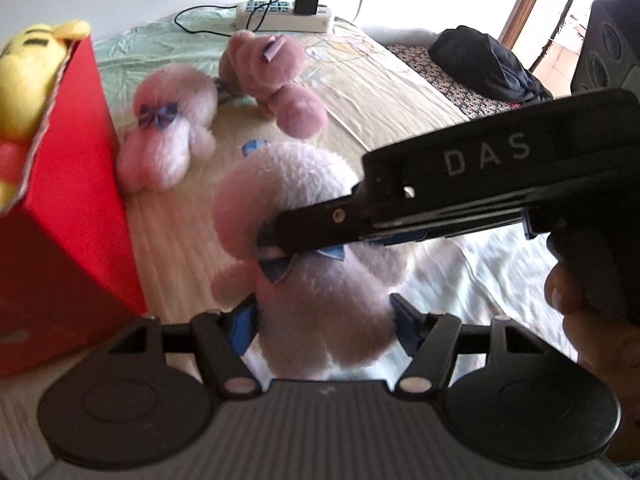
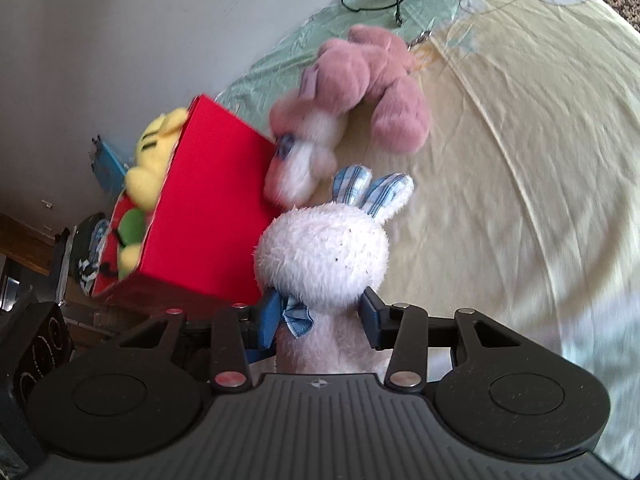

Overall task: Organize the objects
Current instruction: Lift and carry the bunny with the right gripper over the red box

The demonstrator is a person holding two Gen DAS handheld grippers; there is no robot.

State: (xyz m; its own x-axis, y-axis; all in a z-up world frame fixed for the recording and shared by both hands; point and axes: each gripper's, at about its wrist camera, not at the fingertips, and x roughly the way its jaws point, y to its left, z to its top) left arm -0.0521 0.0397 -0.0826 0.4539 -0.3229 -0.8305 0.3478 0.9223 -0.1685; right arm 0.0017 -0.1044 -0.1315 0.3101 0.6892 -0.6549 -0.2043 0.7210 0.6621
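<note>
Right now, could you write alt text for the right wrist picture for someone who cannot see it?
A white plush rabbit with blue checked ears is gripped at the neck by the right gripper, above a pale yellow bedsheet. To its left, a red box holds a yellow plush toy; two pink plush toys lie beyond.

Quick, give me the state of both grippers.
Left gripper: shut on the white bunny, at its body.
Right gripper: shut on the same bunny, at its neck.
</note>
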